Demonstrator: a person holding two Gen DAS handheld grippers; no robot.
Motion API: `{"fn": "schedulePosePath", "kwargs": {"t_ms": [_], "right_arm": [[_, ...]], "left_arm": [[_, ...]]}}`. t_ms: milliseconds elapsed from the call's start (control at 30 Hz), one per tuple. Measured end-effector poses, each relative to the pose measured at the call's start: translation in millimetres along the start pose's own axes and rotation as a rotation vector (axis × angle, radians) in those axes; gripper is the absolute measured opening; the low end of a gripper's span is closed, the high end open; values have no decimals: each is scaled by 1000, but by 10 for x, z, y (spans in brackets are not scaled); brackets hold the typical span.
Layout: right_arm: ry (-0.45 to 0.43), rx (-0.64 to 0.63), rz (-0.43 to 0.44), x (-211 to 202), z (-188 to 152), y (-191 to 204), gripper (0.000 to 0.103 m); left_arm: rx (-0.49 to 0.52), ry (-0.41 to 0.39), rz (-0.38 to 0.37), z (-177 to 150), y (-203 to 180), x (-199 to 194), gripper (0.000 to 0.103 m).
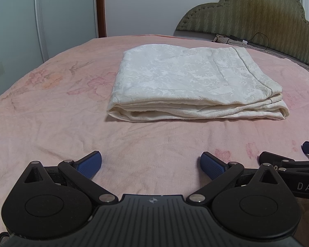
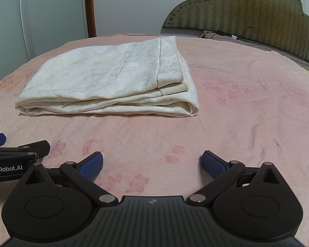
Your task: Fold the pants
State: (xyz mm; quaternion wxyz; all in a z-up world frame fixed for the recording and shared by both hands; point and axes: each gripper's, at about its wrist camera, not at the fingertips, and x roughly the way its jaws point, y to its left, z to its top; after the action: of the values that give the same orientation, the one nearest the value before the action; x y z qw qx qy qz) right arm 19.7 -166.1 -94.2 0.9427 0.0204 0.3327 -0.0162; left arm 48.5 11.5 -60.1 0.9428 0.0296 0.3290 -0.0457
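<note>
On the pink flowered bedsheet (image 1: 51, 113) the cream pants (image 1: 191, 82) lie folded in a flat stack, well apart from the left claw (image 1: 151, 164), whose blue pads (image 1: 90, 163) stand wide apart and hold nothing.

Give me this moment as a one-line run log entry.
pants: folded, flat on bed | left gripper: open, empty | right gripper: open, empty | both short of pants

pants (image 1: 187, 76) | cream, patterned | folded flat, layered | on bed
</note>
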Motion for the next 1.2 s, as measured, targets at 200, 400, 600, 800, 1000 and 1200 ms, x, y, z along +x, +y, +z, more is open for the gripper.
{"fn": "schedulePosePath", "kwargs": {"t_ms": [200, 400, 600, 800, 1000, 1200], "right_arm": [[0, 2, -3, 11, 12, 12, 103], [-12, 6, 12, -14, -10, 17, 103], [-41, -29, 92, -91, -42, 74, 103], [-40, -105, 46, -99, -53, 192, 103], [-85, -179, -3, -152, -63, 203, 103], [-50, -158, 16, -85, -55, 140, 103]], "left_arm": [[-4, 2, 3, 7, -10, -7, 103], [19, -32, 47, 55, -57, -69, 100], [39, -12, 50, 67, -14, -43, 102], [30, 9, 29, 55, 2, -6, 103], [49, -11, 25, 50, 56, -37, 103], [58, -21, 70, 53, 65, -20, 103]]}}
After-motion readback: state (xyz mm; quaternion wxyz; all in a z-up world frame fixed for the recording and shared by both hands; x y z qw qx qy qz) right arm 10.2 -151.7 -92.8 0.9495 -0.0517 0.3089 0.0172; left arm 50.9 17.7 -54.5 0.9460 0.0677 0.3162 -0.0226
